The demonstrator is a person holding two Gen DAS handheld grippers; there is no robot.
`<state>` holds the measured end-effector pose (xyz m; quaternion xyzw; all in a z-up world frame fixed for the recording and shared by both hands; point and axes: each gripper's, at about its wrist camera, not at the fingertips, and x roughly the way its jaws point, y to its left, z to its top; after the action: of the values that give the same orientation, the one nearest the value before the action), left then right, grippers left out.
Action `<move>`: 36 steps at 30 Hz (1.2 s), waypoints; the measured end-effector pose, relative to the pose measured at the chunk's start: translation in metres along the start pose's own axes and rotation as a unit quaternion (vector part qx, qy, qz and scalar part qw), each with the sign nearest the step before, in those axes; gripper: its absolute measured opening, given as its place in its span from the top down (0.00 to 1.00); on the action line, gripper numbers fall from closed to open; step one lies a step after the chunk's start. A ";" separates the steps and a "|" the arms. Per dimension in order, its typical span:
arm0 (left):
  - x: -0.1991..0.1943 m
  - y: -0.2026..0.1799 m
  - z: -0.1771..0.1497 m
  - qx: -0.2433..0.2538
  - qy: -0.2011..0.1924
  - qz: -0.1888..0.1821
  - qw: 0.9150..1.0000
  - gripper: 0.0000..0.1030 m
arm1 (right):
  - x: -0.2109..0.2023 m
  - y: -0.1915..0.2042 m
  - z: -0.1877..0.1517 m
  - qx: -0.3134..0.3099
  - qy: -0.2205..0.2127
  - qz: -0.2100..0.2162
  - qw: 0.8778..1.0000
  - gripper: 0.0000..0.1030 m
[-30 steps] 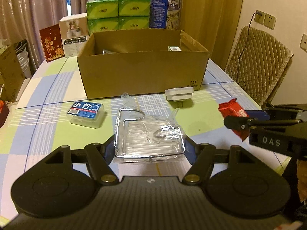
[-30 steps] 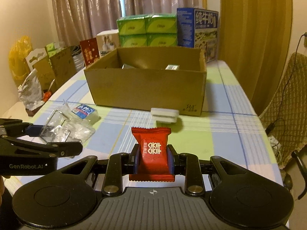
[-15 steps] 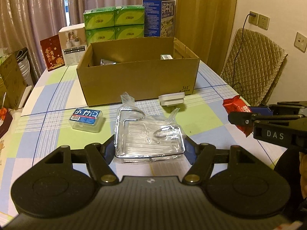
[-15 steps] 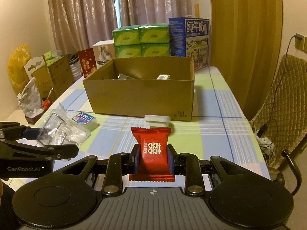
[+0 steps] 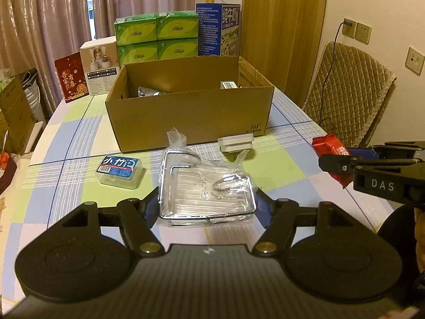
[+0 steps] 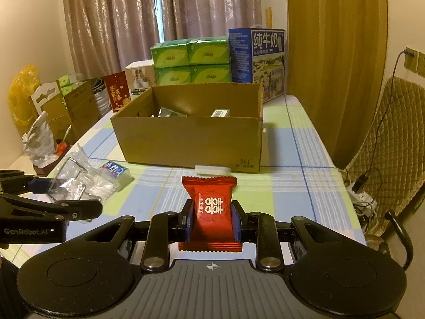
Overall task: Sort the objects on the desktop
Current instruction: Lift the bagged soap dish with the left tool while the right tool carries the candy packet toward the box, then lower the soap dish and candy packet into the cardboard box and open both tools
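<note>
Two grabs locked in: left hand-held gripper (image 5: 207,207) pinches the bagged wire rack (image 5: 205,186), right hand-held gripper (image 6: 211,219) clamps the red candy packet (image 6: 209,212). Both have come up off the tabletop (image 6: 305,186) a bit, so the cardboard box (image 6: 191,138) ahead looks like the drop spot.

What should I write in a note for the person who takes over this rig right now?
Left claw: shut on the bagged wire rack, lifted.
Right claw: shut on the red candy packet, lifted.
Cardboard box: open at mid table, a few items already inside.
Still on the table: floss box and white plug, both in front of the cardboard box.
Left to do: probably drop both held items in, then collect those two.
</note>
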<state>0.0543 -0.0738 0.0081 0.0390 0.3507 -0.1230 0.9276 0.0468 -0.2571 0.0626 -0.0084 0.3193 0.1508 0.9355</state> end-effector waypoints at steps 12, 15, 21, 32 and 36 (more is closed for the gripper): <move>0.010 0.027 0.048 0.000 -0.021 0.007 1.000 0.36 | 0.016 -0.017 0.057 -0.013 -0.020 -0.001 1.000 0.75; 0.016 0.036 0.064 0.000 -0.025 0.008 1.000 0.36 | 0.026 -0.020 0.075 -0.011 -0.023 0.002 1.000 0.75; 0.032 0.050 0.095 0.000 -0.032 0.005 0.999 0.36 | 0.050 -0.025 0.104 -0.009 -0.020 0.007 1.000 0.75; 0.076 0.063 0.132 0.000 -0.021 -0.009 1.000 0.36 | 0.100 -0.028 0.138 -0.013 -0.001 0.014 1.000 0.75; 0.091 0.067 0.142 0.001 -0.016 -0.009 1.000 0.36 | 0.117 -0.027 0.149 -0.022 0.004 0.012 1.000 0.75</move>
<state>0.2288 -0.0496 0.0536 0.0344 0.3359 -0.1326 0.9319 0.2311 -0.2341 0.1093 -0.0253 0.3194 0.1686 0.9321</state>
